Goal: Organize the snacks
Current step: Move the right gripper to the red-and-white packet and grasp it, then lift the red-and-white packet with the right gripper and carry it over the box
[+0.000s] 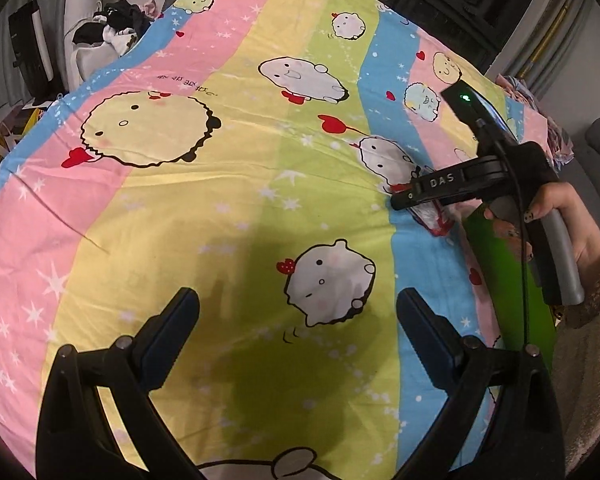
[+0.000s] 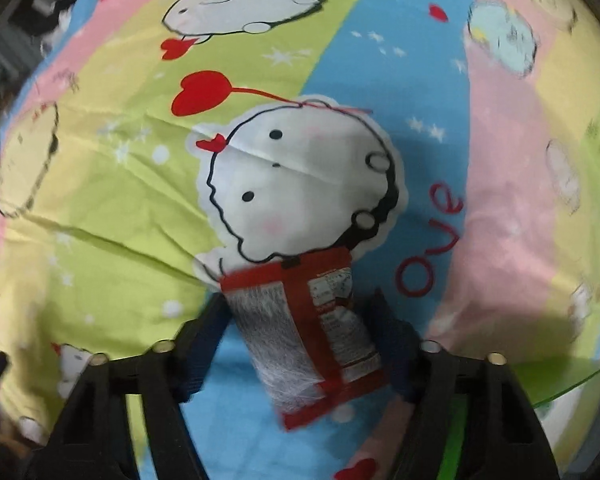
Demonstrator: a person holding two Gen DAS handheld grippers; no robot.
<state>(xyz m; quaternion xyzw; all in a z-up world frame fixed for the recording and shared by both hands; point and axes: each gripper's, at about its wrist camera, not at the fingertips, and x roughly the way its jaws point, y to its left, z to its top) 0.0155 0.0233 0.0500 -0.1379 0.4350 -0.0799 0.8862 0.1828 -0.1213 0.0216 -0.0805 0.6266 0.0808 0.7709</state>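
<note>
1. While the left gripper (image 1: 298, 332) hangs over the striped cartoon bedsheet (image 1: 220, 200), its two fingers stand wide apart with nothing between them, only a printed white figure on the green stripe below.
2. Over on the right of the left wrist view, a hand (image 1: 560, 216) with dark-painted nails and a fuzzy beige sleeve (image 1: 592, 340) grips the handle of the right gripper (image 2: 300, 320), which points steeply down at the sheet.
3. Seen from the right wrist camera, a red and clear snack packet (image 2: 312, 336) lies on the blue stripe just below a printed white figure, its length running away from the camera.
4. The right gripper's dark fingers (image 2: 204, 332) sit on either side of the packet, close against its edges; the picture is blurred, so I cannot tell whether the pads press on it.
5. A bright green flat object (image 1: 504, 280) shows by the sheet's right edge, under the hand.
6. Dark clothes (image 1: 116, 28) are heaped beyond the bed's far left corner.
</note>
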